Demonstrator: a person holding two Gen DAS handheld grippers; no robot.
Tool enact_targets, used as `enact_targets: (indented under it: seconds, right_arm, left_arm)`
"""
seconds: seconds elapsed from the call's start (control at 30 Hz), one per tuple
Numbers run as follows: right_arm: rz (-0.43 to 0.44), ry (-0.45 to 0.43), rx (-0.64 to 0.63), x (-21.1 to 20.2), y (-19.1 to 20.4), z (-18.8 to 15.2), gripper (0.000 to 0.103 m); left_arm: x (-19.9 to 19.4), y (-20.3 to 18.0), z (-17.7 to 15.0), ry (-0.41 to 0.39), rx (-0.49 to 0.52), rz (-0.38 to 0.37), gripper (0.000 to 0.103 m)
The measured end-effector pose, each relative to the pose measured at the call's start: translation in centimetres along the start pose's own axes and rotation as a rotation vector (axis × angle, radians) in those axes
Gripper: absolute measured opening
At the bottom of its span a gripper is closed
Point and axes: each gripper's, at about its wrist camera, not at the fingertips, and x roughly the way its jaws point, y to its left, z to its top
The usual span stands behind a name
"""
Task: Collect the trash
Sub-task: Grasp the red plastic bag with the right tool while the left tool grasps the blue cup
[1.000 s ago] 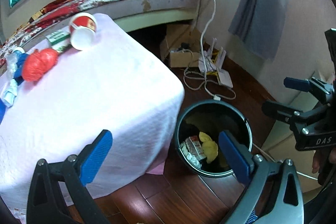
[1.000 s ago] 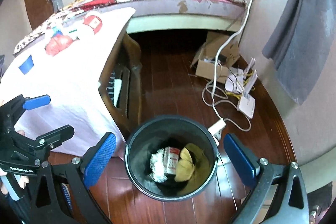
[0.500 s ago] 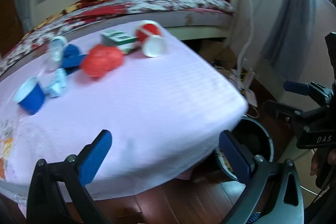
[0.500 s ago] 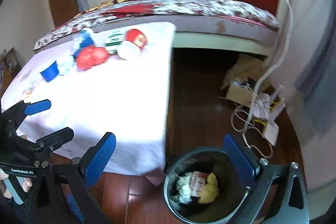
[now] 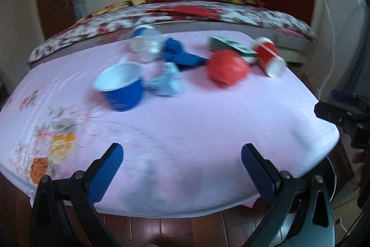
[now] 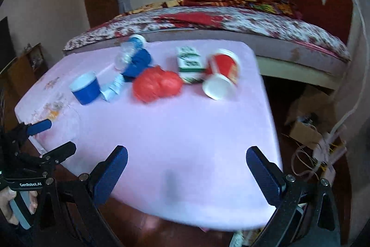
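Both cameras have swung up from the bin since a second ago, so now the pink-clothed worktop (image 5: 185, 126) fills each view and only a sliver of the black trash bin (image 5: 329, 177) still shows past the worktop's near right corner in the left wrist view.

Closest in, the left tool (image 5: 181, 166) is spread wide with nothing in it, hanging over the near edge of the worktop. Same deal for the right tool (image 6: 187, 168): blue pads wide apart, empty, over the near edge closer to the right corner. A hand (image 6: 13, 205) grips the left tool's handle at the low left of the right wrist view.

Further in, all the trash sits in a loose cluster toward the far edge. From the left side: an upright blue cup (image 5: 120, 88), then a crumpled pale blue wrapper (image 5: 165, 82) just beside it. Behind those are a crumpled dark blue bag (image 5: 182, 56) and a clear plastic bottle (image 5: 146, 47), pretty blurred. Right of the wrapper is a red crumpled bag (image 5: 227, 70), with a green and white carton (image 5: 231, 47) behind it. A red paper cup (image 5: 269, 57) lies on its side near the far right corner.

Past the worktop is a bed (image 6: 231, 22) with a floral cover.
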Motion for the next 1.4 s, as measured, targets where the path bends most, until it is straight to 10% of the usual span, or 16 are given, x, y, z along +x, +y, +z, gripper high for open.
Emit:
enact_targets:
  seconds: [0.27,0.9,1.4]
  right_arm:
    - [-0.010,-0.011,-0.012,4.2,4.6,2.7,0.103]
    - [-0.057,0.089,-0.027,14.3,5.0,8.0,0.103]
    - [0.004,0.088,-0.005,14.5,5.6,8.2,0.049]
  left_arm:
    - [2.2,6.8,2.5,-0.020,-0.112,0.104,0.102]
    - [9.7,9.3,6.1,0.035,-0.180,0.069,0.093]
    - [9.3,9.3,7.4,0.011,-0.202,-0.021,0.076]
